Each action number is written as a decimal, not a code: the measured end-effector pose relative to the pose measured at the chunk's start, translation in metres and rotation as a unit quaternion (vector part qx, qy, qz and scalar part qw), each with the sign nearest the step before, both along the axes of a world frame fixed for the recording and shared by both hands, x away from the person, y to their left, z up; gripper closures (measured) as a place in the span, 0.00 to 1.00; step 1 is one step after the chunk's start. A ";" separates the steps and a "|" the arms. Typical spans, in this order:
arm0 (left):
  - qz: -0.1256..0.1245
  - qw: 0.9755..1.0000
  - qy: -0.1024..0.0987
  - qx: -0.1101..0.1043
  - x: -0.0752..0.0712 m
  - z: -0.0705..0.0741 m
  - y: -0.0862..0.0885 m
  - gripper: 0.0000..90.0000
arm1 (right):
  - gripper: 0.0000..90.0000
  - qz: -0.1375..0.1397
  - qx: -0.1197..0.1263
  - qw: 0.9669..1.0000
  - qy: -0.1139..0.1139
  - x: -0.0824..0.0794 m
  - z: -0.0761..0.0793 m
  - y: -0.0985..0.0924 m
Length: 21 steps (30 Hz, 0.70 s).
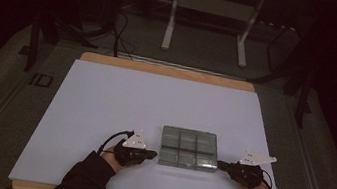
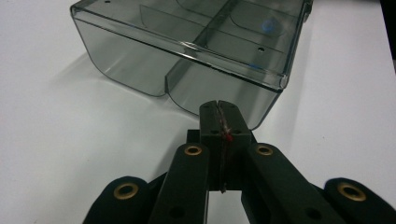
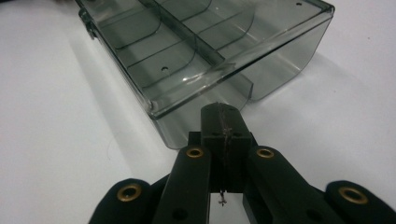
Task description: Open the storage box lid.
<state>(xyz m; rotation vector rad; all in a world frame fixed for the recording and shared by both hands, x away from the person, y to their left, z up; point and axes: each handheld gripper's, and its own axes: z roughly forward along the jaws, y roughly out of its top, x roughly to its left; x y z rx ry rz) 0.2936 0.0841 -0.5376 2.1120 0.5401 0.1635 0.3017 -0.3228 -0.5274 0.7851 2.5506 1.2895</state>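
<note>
The left tongs (image 2: pixel 218 109) are sitting with their jaws pressed flat together and nothing between them, the tips pointing at the left side wall of the smoky clear organiser box (image 2: pixel 196 51), just beside it; whether they are touching the plastic I cannot tell. The right tongs (image 3: pixel 225 114) are mirroring this, jaws likewise meeting with nothing caught, tips nosing at the box's right side near its rim. In the high view both tongs, left (image 1: pixel 151 153) and right (image 1: pixel 222 166), are flanking the box (image 1: pixel 189 149) from either side, each held low by a sleeved hand.

The box is resting on the white sheet (image 1: pixel 104 105) covering the desk, near the front edge and a little right of the middle, lid down, its inner dividers showing through the plastic. The compartments are looking empty, apart from a small blue spot in the left gripper view that I cannot identify.

The step in hand, as I judge it, is squaring up to the box from both sides with closed tips. The next move is probably calling for an even inward press from both tongs, so the box is neither twisting nor sliding on the smooth sheet.
</note>
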 end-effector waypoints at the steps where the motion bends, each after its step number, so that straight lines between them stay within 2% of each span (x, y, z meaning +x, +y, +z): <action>1: -0.003 1.000 0.001 0.000 0.000 0.000 -0.001 1.00 | 1.00 0.000 0.001 1.000 0.000 0.000 0.000 0.000; 8: -0.008 1.000 -0.002 0.005 0.001 0.000 -0.006 1.00 | 1.00 0.002 0.006 1.000 -0.004 -0.001 0.003 0.000; 21: -0.010 1.000 -0.004 -0.015 0.000 0.009 -0.003 1.00 | 1.00 0.000 0.011 1.000 -0.005 -0.001 0.007 0.000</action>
